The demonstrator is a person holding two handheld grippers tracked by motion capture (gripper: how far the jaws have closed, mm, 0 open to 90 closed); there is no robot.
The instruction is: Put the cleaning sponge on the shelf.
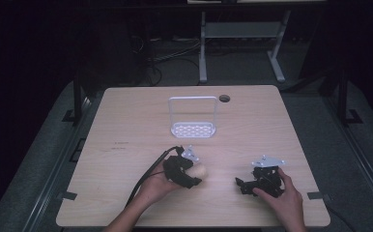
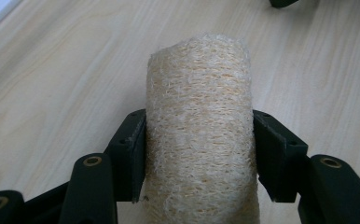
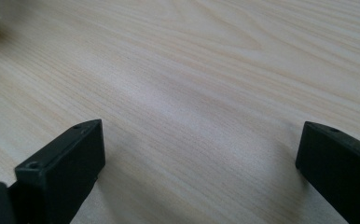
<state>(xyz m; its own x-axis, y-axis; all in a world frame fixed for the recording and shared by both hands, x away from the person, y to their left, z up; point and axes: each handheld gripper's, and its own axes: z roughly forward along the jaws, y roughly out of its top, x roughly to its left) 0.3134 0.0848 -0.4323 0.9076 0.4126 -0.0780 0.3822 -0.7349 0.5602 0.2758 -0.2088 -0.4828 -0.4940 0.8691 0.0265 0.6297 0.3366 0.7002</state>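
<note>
A pale, fibrous loofah roll [image 1: 200, 170] [image 2: 199, 107] is held just above the light wooden table [image 1: 126, 125], left of the middle near the front. My left gripper [image 1: 197, 175] [image 2: 199, 135] is shut on it, with a black pad pressed against each side of the roll. My right gripper [image 1: 242, 185] [image 3: 199, 149] rests low on the table at the front right, its jaws pointing left and standing wide open over bare wood. A hand holds each gripper.
A white wire stand [image 1: 193, 117] with a slotted base stands upright at the table's middle back. A round cable hole [image 1: 224, 98] lies behind it to the right. Desk legs and cables fill the dark floor beyond the far edge.
</note>
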